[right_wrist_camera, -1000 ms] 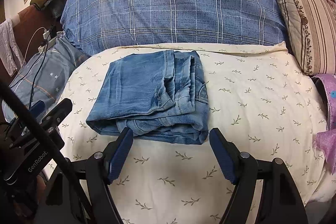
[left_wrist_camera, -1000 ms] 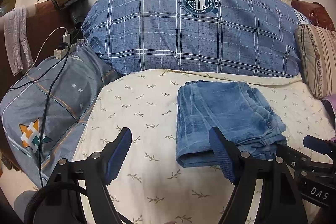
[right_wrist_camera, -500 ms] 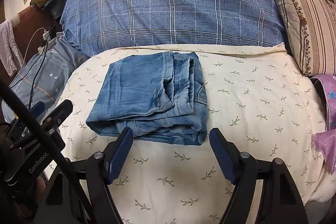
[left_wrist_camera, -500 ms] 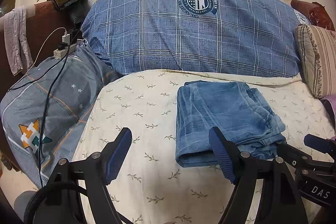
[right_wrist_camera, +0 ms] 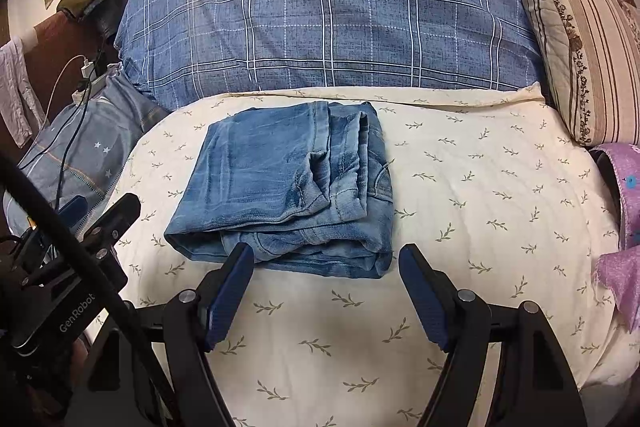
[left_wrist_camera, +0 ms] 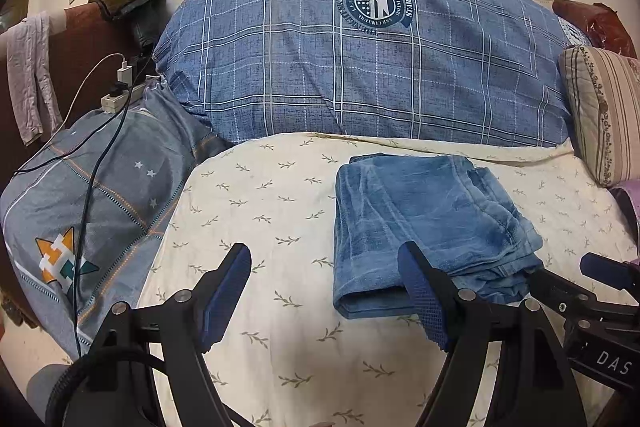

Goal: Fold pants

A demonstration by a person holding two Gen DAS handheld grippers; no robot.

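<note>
On the leaf-print sheet (right_wrist_camera: pixel 460 187), pants (right_wrist_camera: pixel 288 187) lie folded compact; folding looks finished. Left gripper (left_wrist_camera: pixel 324 291) and right gripper (right_wrist_camera: pixel 326 291) gape wide, empty. Next: withdraw, perhaps tidy the edges.

Behind the leaf-print sheet (right_wrist_camera: pixel 460 187) lies a blue plaid duvet (right_wrist_camera: pixel 360 19), a striped cushion (right_wrist_camera: pixel 584 59) at its right end, a power strip (left_wrist_camera: pixel 120 99) at its left.

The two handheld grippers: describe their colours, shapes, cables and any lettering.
Both grippers, the left gripper and the right gripper, look alike: black angular finger arms with silver pivot bolts, each ending in a dark blue pad with a fine dotted texture. A thick black cable crosses the left unit's body, which reads "GenRobot". The right unit's body shows white letters "DAS".
</note>
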